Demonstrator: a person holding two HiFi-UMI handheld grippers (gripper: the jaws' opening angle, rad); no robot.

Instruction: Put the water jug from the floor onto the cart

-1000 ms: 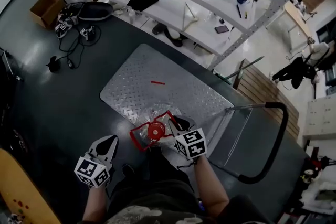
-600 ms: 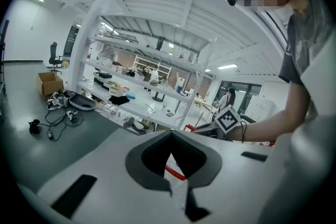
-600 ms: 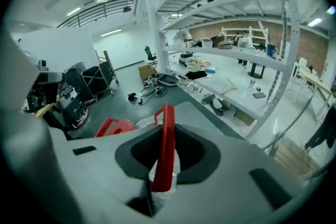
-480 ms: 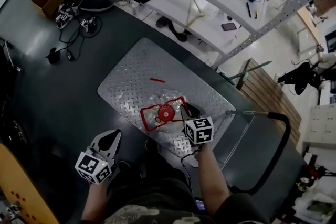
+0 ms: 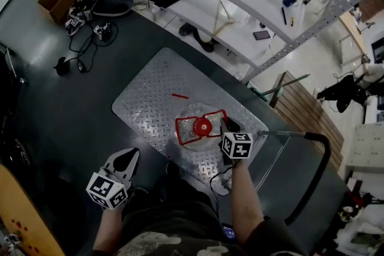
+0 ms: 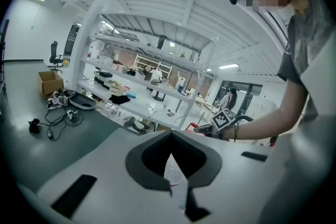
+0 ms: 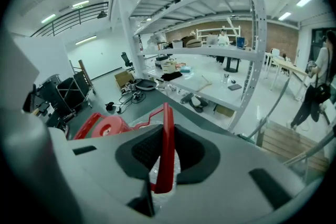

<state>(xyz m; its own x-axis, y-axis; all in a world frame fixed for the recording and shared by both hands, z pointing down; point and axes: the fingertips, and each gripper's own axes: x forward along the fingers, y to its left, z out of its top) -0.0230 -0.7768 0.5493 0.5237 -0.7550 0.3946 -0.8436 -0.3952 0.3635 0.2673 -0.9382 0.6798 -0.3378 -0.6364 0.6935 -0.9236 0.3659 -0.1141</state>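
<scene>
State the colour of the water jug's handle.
Red; the handle shows best in the right gripper view.

The right gripper point(image 5: 227, 127) has carried the water jug point(image 5: 202, 128) from the cart's point(image 5: 150, 96) near edge farther right over its deck

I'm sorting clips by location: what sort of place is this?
Likely a workshop or lab: white metal shelving cluttered with gear, a steel tread-plate platform cart, tangled black cables on the dark floor.

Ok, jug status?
Left gripper shut, empty. Right gripper shut on red handle of water jug. Jug over cart deck; can't tell if set down. Red scrap on deck, apart from jug.
</scene>
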